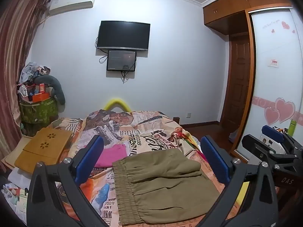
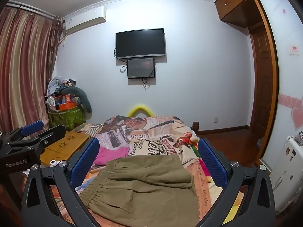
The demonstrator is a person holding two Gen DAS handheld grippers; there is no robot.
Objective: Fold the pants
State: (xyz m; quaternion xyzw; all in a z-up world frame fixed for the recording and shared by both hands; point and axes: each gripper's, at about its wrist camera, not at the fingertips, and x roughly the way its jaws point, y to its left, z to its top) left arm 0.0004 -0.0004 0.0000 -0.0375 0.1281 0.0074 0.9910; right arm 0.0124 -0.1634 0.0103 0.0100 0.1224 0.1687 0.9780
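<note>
The olive-khaki pants (image 1: 162,185) lie folded into a compact bundle on the printed bedspread (image 1: 132,132), elastic waistband to the left. They also show in the right wrist view (image 2: 144,185). My left gripper (image 1: 151,158) is open and empty, held above the near part of the pants. My right gripper (image 2: 148,158) is open and empty too, also above the pants. The right gripper shows at the right edge of the left wrist view (image 1: 272,141); the left gripper shows at the left edge of the right wrist view (image 2: 32,132).
A pink garment (image 1: 113,155) lies on the bed just left of the pants. A wooden lap table (image 1: 43,149) sits at the bed's left side. A cluttered green bin (image 1: 37,109) stands by the curtain. A wardrobe (image 1: 274,75) and door are on the right.
</note>
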